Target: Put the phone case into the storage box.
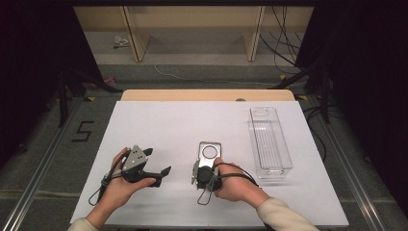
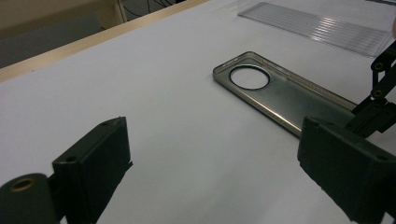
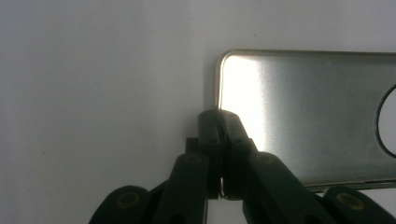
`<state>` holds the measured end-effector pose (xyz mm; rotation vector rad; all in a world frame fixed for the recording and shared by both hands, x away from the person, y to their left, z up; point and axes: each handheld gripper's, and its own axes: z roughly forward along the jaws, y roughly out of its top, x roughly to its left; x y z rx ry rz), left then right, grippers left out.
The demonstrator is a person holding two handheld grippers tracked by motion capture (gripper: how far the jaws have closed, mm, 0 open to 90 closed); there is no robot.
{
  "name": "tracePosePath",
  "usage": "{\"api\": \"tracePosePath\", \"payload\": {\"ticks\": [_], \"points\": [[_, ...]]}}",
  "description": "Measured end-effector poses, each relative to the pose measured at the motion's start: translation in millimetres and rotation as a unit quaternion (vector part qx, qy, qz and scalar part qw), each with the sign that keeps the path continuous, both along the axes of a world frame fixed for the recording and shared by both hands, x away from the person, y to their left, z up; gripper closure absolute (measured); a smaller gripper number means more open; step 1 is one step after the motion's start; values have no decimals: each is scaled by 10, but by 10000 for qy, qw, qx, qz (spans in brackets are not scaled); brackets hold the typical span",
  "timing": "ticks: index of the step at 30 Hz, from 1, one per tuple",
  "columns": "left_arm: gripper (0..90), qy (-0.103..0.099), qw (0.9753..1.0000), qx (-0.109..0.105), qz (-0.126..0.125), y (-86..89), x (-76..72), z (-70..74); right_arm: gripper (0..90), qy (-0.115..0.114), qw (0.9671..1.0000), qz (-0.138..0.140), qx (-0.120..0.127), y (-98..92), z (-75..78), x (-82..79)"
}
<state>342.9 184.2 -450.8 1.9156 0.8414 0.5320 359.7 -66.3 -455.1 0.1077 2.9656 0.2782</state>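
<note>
A clear, grey-tinted phone case [image 1: 210,153] with a round camera hole lies flat on the white table top [image 1: 159,125], near the middle. My right gripper [image 1: 204,169] is at its near short end, jaws pressed together on the case's rim [image 3: 303,112], as the right gripper view [image 3: 219,116] shows close up. My left gripper [image 1: 159,161] is held a little above the table to the left of the case, open, with nothing between its jaws. In the left gripper view [image 2: 215,163] the case [image 2: 280,95] lies ahead and to the right.
A long clear plastic tray [image 1: 269,139] stands on the right part of the table, also seen far off [image 2: 317,25]. A wooden edge [image 1: 207,95] runs along the back of the table. Cables and dark stands are on the floor beyond.
</note>
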Motion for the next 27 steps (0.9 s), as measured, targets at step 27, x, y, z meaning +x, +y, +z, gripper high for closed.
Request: {"api": "tracePosePath", "payload": {"ticks": [27], "points": [[150,557,9957,-668,308,-20,109,81,893,-380,9856,-119,1642,-264,176,-60]]}}
